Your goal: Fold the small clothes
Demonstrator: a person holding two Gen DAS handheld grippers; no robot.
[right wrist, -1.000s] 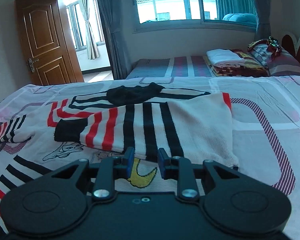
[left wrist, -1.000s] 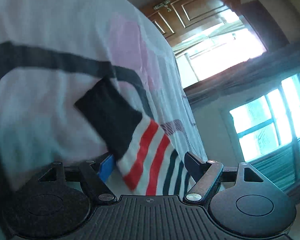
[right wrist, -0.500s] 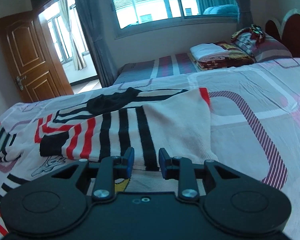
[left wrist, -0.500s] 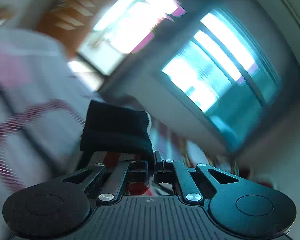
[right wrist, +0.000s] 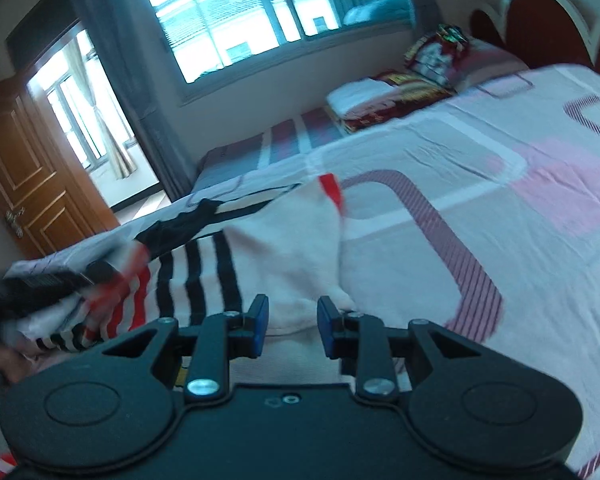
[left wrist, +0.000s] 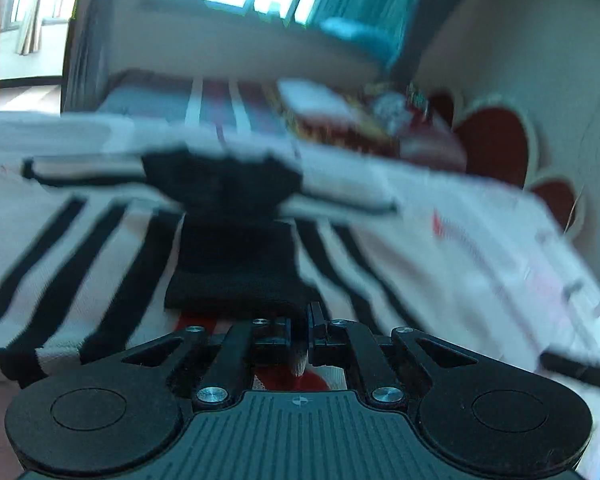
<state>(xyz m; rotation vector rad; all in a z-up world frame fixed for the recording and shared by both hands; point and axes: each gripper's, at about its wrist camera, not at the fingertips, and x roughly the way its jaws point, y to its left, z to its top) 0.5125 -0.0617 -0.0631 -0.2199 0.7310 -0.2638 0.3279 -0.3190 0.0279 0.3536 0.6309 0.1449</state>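
The striped sweater lies flat on the bed, its long axis running across the bed, black collar on the far side. The left gripper pinches the sleeve with its black cuff, which drapes forward over the sweater body; its fingers are opening a little. The right gripper has its fingers slightly spread, empty, just above the near hem.

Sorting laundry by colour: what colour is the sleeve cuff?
Black; the cuff shows best in the left wrist view.
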